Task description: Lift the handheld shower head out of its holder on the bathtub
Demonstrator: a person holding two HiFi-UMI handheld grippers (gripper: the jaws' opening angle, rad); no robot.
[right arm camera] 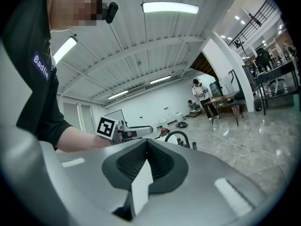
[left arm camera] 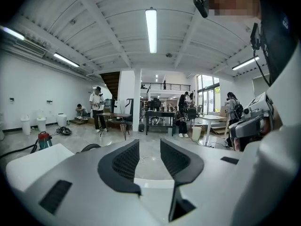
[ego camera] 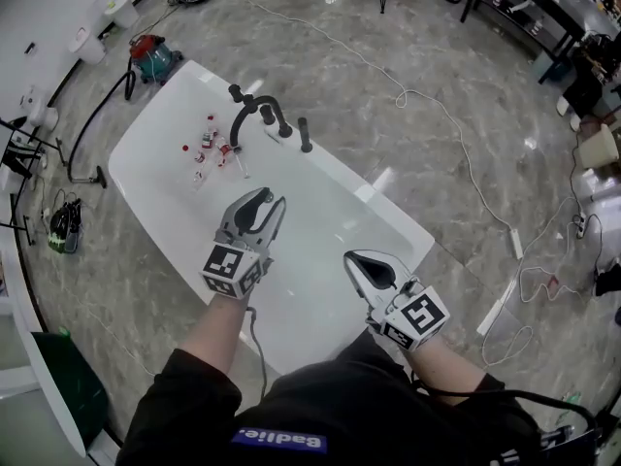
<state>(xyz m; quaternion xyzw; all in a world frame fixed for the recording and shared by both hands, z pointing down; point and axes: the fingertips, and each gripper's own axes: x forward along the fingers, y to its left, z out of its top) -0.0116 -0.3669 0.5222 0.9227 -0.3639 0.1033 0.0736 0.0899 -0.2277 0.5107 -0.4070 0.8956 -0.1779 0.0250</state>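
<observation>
The white bathtub [ego camera: 146, 178] lies ahead of me, with a black arched faucet [ego camera: 254, 113] and black knobs on its far rim. A slim black upright piece [ego camera: 305, 136], apparently the handheld shower head in its holder, stands at the right end of that row. My left gripper [ego camera: 269, 202] hovers over the tub's middle, short of the faucet, open with nothing between its jaws [left arm camera: 149, 157]. My right gripper [ego camera: 357, 260] is over the tub's near right rim, shut and empty [right arm camera: 146, 147]. The faucet [right arm camera: 178, 136] shows beyond it.
Several small red-and-white bottles [ego camera: 209, 149] lie inside the tub near the faucet. A red and teal vacuum [ego camera: 152, 56] with a black hose stands at the tub's far left corner. White cable [ego camera: 466, 153] and a power strip [ego camera: 500, 304] run across the marble floor on the right.
</observation>
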